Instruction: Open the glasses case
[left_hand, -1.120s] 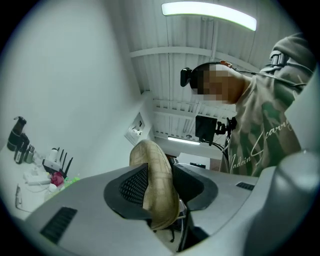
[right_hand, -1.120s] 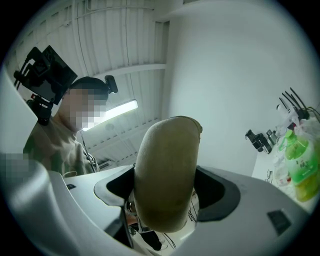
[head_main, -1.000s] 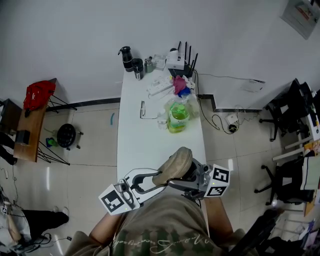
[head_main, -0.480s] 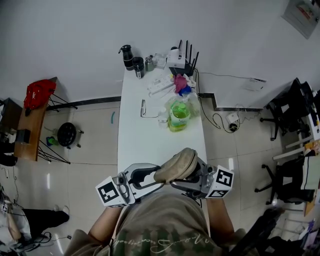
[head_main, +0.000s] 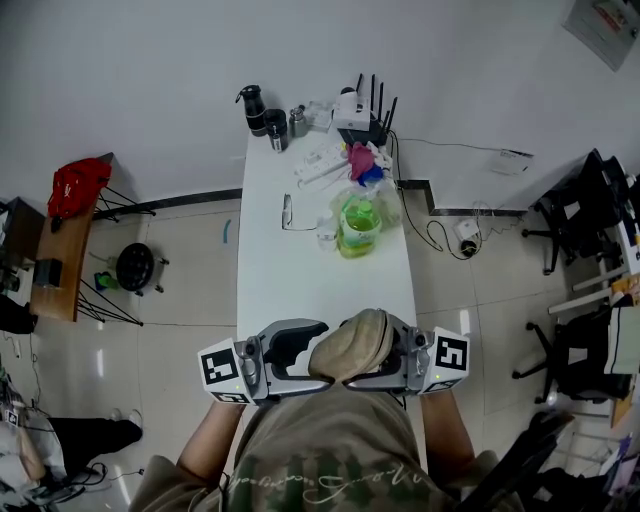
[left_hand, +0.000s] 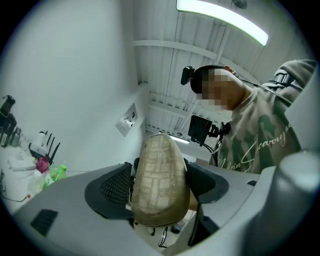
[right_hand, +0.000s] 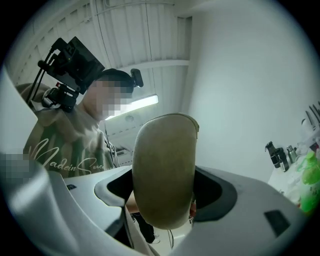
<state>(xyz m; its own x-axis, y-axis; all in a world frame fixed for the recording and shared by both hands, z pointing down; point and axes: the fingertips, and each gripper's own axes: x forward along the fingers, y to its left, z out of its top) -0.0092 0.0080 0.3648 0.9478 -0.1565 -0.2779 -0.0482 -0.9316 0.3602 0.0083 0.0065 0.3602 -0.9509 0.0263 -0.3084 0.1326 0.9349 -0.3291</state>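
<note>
We see the glasses case (head_main: 350, 343) low in the middle of the head view. It is held up over the near end of the white bench (head_main: 300, 270), just in front of the person's chest. It lies between the two grippers.

The right gripper (head_main: 368, 350) comes in from the right, and its jaws are closed on the case. In the right gripper view the case (right_hand: 164, 172) fills the gap, and the dark pads (right_hand: 212, 195) press its sides.

The left gripper (head_main: 305, 352) comes in from the left. Its jaws have just been opening and now stand wide. In the left gripper view the case (left_hand: 159, 180) stands on end between them, close to both pads, but they do not seem to squeeze it.

Above the case in the head view, a long bare stretch of bench runs up to a green bottle (head_main: 357, 228). At the top end stand a black router (head_main: 365, 120) and a dark flask (head_main: 254, 110). The long edges of the bench run close on both sides of the grippers, with tiled floor (head_main: 180, 300) beyond them.
</note>
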